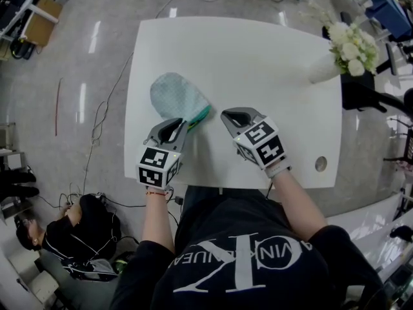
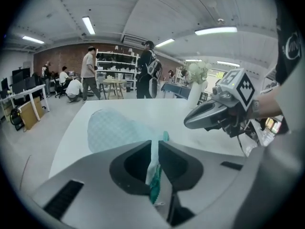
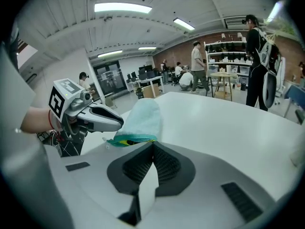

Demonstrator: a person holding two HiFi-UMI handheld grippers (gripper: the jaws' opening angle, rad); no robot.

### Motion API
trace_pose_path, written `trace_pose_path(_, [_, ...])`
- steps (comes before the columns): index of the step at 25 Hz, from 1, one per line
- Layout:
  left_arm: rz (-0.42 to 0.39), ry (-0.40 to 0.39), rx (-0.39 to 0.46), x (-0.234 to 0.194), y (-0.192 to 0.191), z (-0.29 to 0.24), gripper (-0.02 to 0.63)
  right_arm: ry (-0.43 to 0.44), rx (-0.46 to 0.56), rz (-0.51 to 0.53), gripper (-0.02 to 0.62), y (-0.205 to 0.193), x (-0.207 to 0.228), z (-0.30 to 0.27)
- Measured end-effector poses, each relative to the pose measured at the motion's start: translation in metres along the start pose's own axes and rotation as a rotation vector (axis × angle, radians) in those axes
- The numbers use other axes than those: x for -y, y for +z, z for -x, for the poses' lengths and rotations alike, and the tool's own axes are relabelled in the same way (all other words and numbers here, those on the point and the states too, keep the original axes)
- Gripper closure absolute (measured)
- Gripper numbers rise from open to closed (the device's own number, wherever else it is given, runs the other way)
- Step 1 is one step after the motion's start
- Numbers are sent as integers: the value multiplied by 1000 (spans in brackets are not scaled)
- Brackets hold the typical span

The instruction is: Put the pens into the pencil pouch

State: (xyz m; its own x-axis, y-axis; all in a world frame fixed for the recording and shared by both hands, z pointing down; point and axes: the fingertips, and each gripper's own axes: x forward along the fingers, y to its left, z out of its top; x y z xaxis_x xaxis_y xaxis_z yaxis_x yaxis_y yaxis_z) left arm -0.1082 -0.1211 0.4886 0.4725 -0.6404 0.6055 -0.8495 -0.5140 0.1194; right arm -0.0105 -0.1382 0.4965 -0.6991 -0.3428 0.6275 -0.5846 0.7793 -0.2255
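L gripper (image 2: 153, 151) pinches the zip edge of the pencil pouch (image 1: 177, 95), lying flat on the table (image 1: 271, 76), near-left part. R gripper (image 3: 151, 149) sits beside its mouth, jaws pressed together, empty. Risk imo: thin fabric slips that pinch & the mouth flops shut.

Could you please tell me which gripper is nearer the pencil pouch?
Left. The left gripper has the pencil pouch edge between its fingers; the right gripper is just beside it.
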Motion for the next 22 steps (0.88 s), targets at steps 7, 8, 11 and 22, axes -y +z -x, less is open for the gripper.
trace_pose_path(7, [129, 6, 165, -16, 26, 22, 557, -4, 86, -43, 586, 15, 11, 11])
trace_pose_path(8, [134, 21, 182, -21, 29, 25, 572, -2, 107, -52, 586, 20, 12, 13])
trace_pose_path(11, [137, 58, 226, -30, 36, 35, 594, 7, 166, -64, 586, 33, 15, 19])
trace_pose_path(22, [119, 206, 363, -57, 67, 74, 601, 5, 289, -4, 586, 72, 14, 40])
